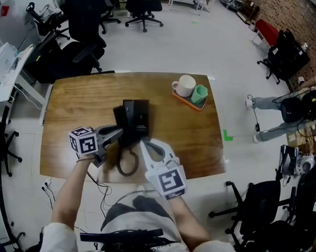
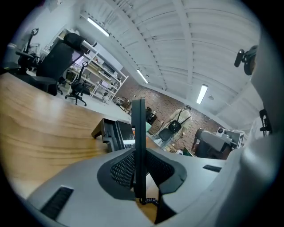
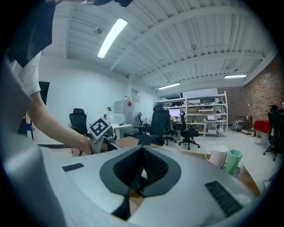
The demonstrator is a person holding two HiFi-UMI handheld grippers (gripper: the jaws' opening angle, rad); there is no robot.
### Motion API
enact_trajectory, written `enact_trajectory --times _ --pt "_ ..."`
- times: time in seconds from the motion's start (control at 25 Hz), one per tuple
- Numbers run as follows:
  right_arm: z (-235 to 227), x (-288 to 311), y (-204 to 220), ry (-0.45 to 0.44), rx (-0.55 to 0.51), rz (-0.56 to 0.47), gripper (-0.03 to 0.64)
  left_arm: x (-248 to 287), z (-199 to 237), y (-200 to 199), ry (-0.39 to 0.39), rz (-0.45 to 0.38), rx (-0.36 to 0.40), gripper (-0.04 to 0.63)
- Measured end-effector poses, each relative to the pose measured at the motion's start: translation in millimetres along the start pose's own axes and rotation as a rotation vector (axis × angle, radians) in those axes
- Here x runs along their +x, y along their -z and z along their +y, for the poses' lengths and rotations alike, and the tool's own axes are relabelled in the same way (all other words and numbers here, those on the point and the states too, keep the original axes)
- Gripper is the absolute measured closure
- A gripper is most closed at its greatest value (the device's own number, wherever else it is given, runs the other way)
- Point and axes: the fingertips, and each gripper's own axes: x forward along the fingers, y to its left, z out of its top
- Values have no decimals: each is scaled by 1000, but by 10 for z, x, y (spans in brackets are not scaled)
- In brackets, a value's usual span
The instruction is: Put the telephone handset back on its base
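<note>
On the wooden table (image 1: 76, 104) sits the black telephone base (image 1: 139, 113), also seen in the left gripper view (image 2: 111, 133). Just left of the base, my left gripper (image 1: 115, 136) is shut on the black handset (image 1: 121, 128). In the left gripper view the handset (image 2: 139, 133) stands edge-on and upright between the pads of that gripper (image 2: 138, 177). Its coiled cord (image 1: 126, 165) loops down toward the table's near edge. My right gripper (image 1: 145, 145) hovers at the base's near side, jaws together with nothing between them (image 3: 141, 175).
At the table's far right, an orange tray (image 1: 189, 103) holds a white mug (image 1: 185, 85) and a green cup (image 1: 200, 93). Black office chairs (image 1: 83, 40) stand beyond the far left edge. A person (image 1: 283, 109) is off to the right on the floor.
</note>
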Motion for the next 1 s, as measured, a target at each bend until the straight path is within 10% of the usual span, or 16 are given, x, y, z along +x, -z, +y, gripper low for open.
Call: enact_trajectory --times 1.0 --pt "-218 331 149 6 51 65 614 433 611 105 226 227 -295 528"
